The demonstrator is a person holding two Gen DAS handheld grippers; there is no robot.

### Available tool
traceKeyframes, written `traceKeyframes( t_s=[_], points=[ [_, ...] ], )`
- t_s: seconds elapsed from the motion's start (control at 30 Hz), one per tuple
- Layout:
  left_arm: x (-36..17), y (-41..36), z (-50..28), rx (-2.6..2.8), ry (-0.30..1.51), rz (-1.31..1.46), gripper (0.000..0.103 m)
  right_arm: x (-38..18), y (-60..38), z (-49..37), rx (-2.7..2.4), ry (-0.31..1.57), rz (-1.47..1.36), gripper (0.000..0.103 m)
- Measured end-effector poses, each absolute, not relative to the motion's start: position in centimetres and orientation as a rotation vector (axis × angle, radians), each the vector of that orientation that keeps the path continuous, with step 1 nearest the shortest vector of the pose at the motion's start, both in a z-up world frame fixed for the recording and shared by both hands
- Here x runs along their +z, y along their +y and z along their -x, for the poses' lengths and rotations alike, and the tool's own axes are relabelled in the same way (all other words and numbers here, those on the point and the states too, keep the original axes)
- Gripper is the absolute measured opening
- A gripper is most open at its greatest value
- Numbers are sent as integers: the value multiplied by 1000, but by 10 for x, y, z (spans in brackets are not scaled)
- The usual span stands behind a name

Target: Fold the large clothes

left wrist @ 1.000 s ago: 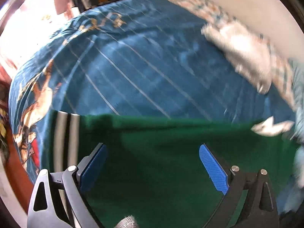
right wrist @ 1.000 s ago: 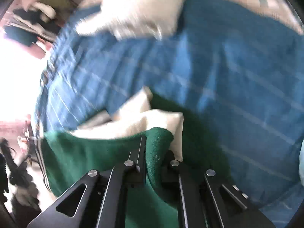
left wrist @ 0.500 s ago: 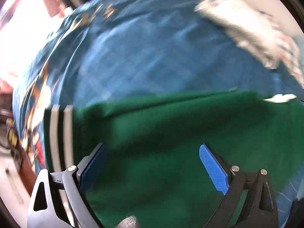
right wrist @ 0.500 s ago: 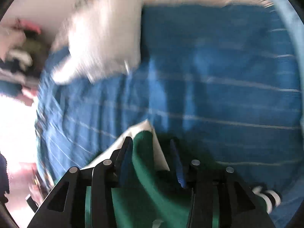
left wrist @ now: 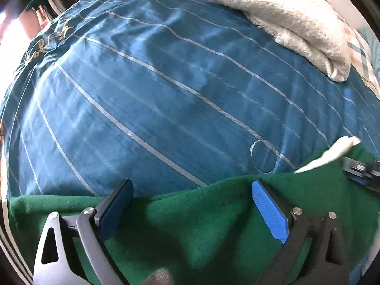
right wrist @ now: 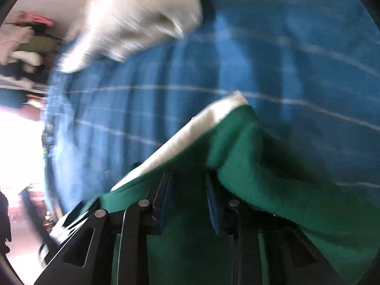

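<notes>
Blue striped bedding (left wrist: pixel 166 90) is spread across the whole bed, with a fluffy white towel (left wrist: pixel 285 16) lumped at the far right. Compared to a second ago, the green garment (left wrist: pixel 213 225) is seen lower in the left wrist view, so way more bedding is exposed past its edge. The left gripper (left wrist: pixel 192 211) is kept spread wide over the green cloth, nothing pinched. The right gripper (right wrist: pixel 187 204), clamped on a fold a second ago, is now parted a bit, with green fabric draped around it; whether it's gripped can't be told. Only the right view, badly blurred, shows the garment's cream lining (right wrist: pixel 190 137) turned up. Black-and-white striped trim (left wrist: pixel 4 242) is caught at the left edge.
</notes>
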State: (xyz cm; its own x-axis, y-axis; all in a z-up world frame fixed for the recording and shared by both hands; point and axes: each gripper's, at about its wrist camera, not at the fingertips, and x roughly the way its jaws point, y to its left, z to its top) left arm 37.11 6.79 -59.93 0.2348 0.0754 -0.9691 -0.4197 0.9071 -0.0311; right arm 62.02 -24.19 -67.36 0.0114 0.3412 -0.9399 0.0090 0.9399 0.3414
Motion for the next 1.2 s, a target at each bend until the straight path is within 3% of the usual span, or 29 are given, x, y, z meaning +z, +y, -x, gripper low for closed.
traceKeyframes(
  t_s=[0.13,0.33,0.43,0.53,0.6,0.7,0.77,0.83,0.93,1.1,1.2],
  points=[
    [-587,70,-365,351,1293,327,102,-657,-247,-622,273,1571,-308,30],
    [-511,71,-316,412,1175,325,102,-578,-312,-566,271,1444,-357,32],
    [-510,94,-284,558,1182,293,102,-607,-351,-551,135,1514,-341,32],
    [-556,134,-245,698,1282,348,102,-673,-374,-554,79,1646,-412,21],
    [-583,163,-219,751,1322,437,102,-670,-372,-562,73,1663,-412,20],
    [-566,171,-197,763,1268,487,102,-628,-355,-562,90,1612,-296,26],
    [-541,165,-178,765,1211,521,102,-595,-339,-548,158,1551,-234,44],
    [-516,158,-145,794,1155,595,102,-577,-324,-530,224,1529,-225,55],
    [-506,153,-75,872,1093,813,101,-568,-298,-499,297,1552,-223,55],
    [-566,145,-3,886,1040,1243,99,-595,-249,-446,363,1659,-228,55],
    [-593,145,3,868,947,1350,98,-616,-232,-427,375,1708,-249,55]
  ],
)
